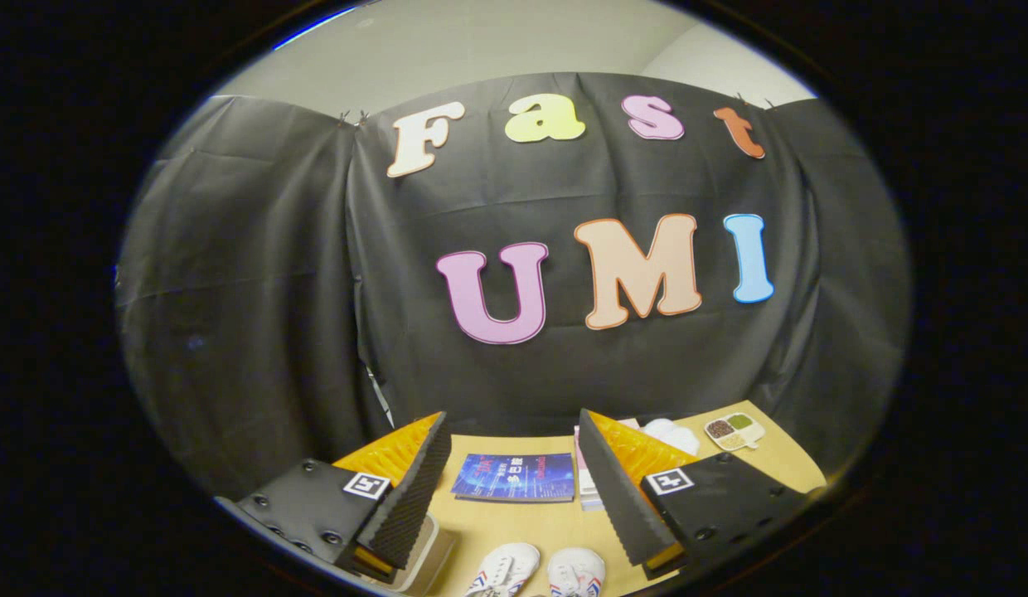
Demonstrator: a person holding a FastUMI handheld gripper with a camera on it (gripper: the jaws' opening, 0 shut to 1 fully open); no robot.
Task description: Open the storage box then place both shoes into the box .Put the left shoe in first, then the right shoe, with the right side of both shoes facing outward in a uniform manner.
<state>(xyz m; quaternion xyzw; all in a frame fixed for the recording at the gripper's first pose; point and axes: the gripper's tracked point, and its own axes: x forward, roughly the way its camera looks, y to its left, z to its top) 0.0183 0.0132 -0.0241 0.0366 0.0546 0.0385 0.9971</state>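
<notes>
In the gripper view, my tongs [507, 497] sat at the bottom of the frame with the two fingers spread wide and nothing between them but bare worktop. I held them raised and level, looking more at the booth wall than at the work, which I judge suits a start: nothing was gripped and no step of the task looked done.

The pair of white canvas shoes with red and blue side stripes [537, 570] lay side by side at the very bottom centre, in the gap between the fingers and close under them, toes pointing away from me. Only their front halves showed, so I could not tell left from right for sure. A pale edge of something boxy [427, 549] peeked out by the left finger at lower left; it may have been the storage box, but I could not tell.

Further up, at lower centre, a blue printed booklet [516, 477] lay flat on the light wooden worktop [522, 526]. To the lower right were a white bundled object [671, 433] and a small divided dish of grains [734, 431]. Black cloth draped the wall behind, with a pale ceiling at the top.
</notes>
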